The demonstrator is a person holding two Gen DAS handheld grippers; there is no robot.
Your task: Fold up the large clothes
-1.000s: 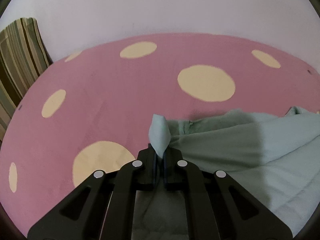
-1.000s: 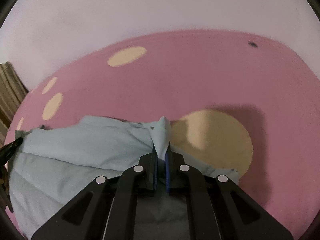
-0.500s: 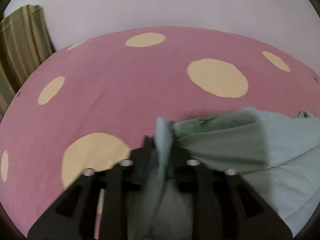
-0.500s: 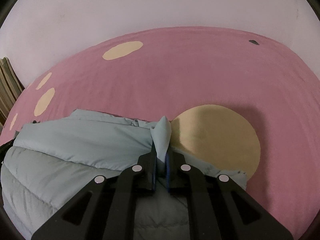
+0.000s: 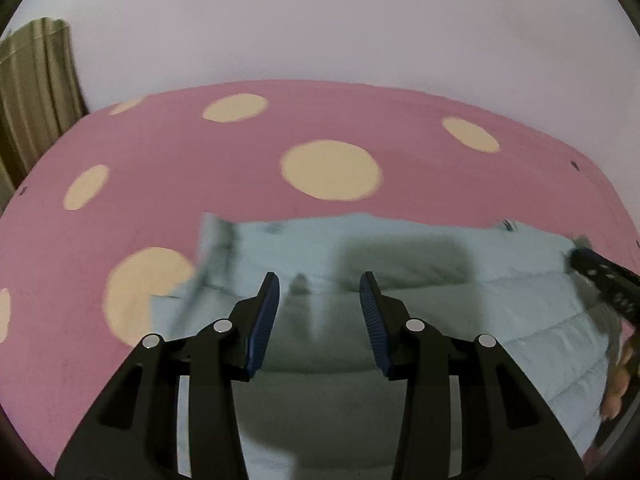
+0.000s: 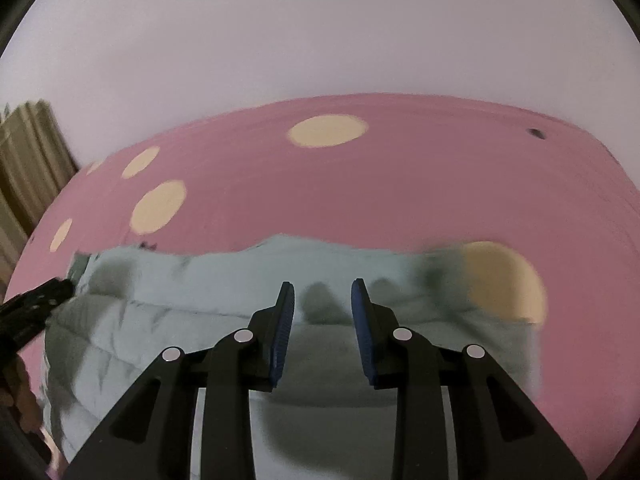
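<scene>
both claws, left claw [image 5: 319, 294] & right claw [image 6: 322, 300], just opened, empty; puffer jacket [image 5: 400, 248] lies below them, long axis along bed's [image 5: 200, 152] far edge.

We are seeing a pink bedspread [image 5: 200, 168] with cream dots | striped curtain [image 5: 36, 92] hanging at left | pale wall [image 6: 320, 32] behind

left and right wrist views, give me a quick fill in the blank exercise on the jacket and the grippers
1. The puffy jacket is light ____.
2. The pink cover under it has cream ____.
3. The left gripper has jaws that stand ____, nothing between them.
4. The right gripper holds ____.

Missing words: blue; spots; open; nothing
</scene>
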